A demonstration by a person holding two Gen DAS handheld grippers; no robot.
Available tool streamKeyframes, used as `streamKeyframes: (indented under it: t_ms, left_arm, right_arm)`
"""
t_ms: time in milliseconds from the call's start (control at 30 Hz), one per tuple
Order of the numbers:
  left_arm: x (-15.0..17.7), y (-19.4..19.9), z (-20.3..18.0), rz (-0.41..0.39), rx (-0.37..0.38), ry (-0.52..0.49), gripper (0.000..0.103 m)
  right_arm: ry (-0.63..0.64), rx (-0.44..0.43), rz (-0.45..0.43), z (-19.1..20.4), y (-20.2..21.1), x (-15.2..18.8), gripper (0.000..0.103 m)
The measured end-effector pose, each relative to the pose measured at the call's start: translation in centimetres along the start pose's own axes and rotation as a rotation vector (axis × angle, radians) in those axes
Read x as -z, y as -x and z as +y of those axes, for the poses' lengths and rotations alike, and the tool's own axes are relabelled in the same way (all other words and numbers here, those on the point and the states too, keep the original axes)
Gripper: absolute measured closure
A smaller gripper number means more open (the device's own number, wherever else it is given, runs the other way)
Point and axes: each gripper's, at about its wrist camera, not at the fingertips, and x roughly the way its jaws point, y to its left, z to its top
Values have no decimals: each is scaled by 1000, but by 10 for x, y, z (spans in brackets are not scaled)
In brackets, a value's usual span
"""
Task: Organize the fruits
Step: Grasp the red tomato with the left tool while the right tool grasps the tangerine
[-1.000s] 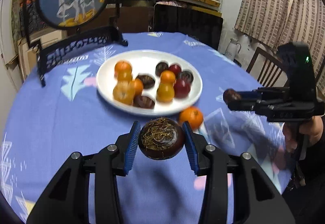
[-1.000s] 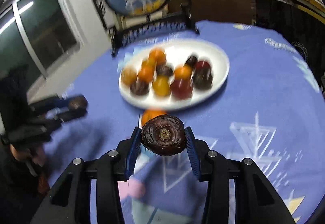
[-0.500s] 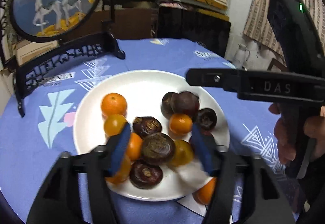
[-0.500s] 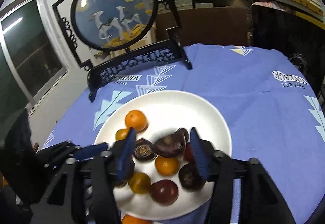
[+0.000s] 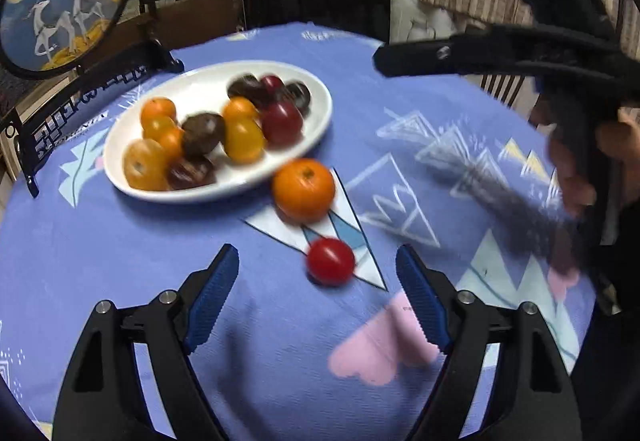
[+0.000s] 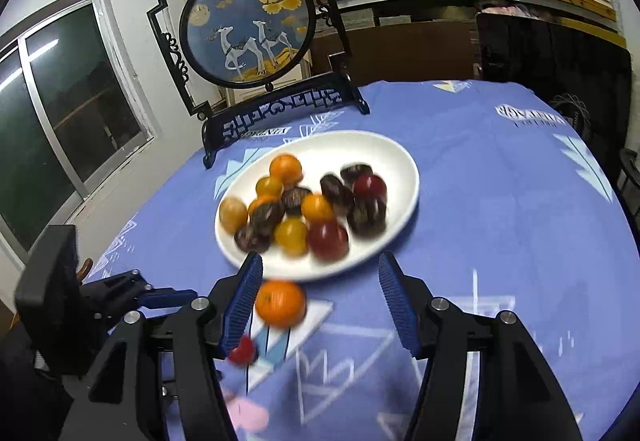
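Left hand-held gripper (image 5: 318, 289) wide open, empty

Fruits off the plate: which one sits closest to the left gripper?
The small red tomato, ahead of the left gripper; the orange lies farther, beside the plate.

The tablecloth (image 5: 120, 261) is periwinkle blue with white outlined triangles, pale blue wedges and a pink patch. The plate (image 5: 200, 85) is plain white, carrying orange, yellow, dark red and brown-black fruit. An orange (image 5: 304, 189) and a red tomato (image 5: 330, 261) lie off it. Both grippers are black with ribbed blue pads (image 6: 394, 293). The round screen (image 6: 247, 27) shows white deer and yellow leaves on blue.
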Motion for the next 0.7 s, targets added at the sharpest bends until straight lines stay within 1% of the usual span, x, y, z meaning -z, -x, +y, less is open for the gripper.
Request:
streamKeyframes:
  t_ms: [67, 133, 167, 200, 233, 267, 367, 467, 567, 700]
  left_arm:
    - [0, -13, -3, 46, -17, 8, 25]
    - [-2, -26, -1, 99, 5, 35, 39]
    - [-3, -32, 1, 120, 10, 44, 50]
    - [-4, -35, 1, 120, 7, 51, 53]
    - [-6, -35, 4, 113, 10, 61, 62]
    - [-7, -34, 5, 108, 22, 71, 74]
    - [-4, -19, 8, 58, 37, 96, 74]
    - [1, -3, 13, 30, 42, 124, 74]
    - [10, 13, 20, 13, 27, 145, 74]
    - [21, 34, 33, -11, 5, 176, 74]
  right_arm:
    - [-12, 2, 12, -1, 5, 11, 42]
    - [-19, -3, 15, -1, 9, 18, 42]
    - [-23, 0, 16, -2, 11, 22, 42]
    - [-26, 0, 19, -3, 12, 23, 42]
    - [-29, 1, 22, -4, 12, 25, 42]
    - [-33, 5, 32, -5, 11, 27, 42]
    - [-28, 3, 87, -4, 0, 33, 42]
    - [10, -5, 135, 7, -16, 35, 42]
    - [65, -12, 176, 25, -34, 34, 42]
    - [155, 26, 229, 50, -62, 29, 42]
